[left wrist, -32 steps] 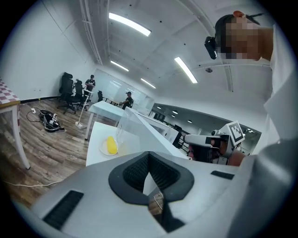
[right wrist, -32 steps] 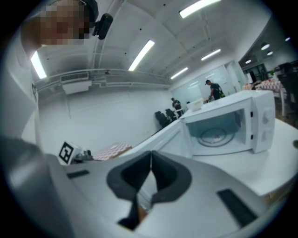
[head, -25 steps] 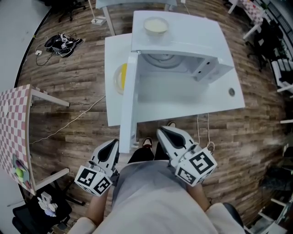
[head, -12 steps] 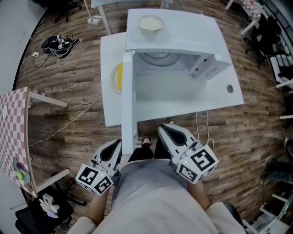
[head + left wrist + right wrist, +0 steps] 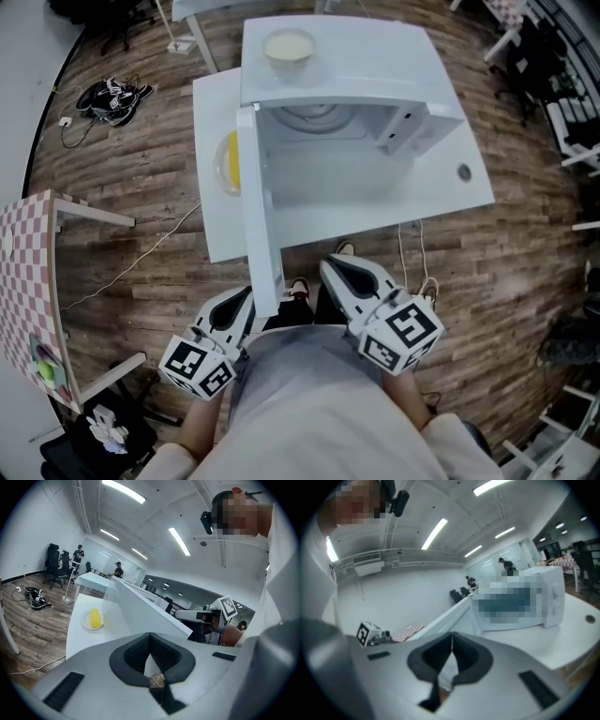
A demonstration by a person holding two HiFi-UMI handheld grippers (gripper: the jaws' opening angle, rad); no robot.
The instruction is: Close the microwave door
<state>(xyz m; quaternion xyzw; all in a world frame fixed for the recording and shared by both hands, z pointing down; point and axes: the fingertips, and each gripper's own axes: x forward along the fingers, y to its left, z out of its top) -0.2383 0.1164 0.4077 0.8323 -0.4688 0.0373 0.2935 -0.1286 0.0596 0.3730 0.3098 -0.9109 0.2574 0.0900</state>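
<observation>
The wood-plank floor of an open office carries a white table. On it stands the microwave, its door swung fully open and edge-on toward the person. A bowl sits on top, and a plate with something yellow lies beyond the door. The left gripper hangs just beside the door's free end, the right gripper near it, both clenched on nothing. The closing looks not yet begun. Next, the left gripper would press the door's outer face and sweep it rightward.

A white microwave sits on a white counter over a brown wood-grain floor (beside a pink-and-white checked table).
</observation>
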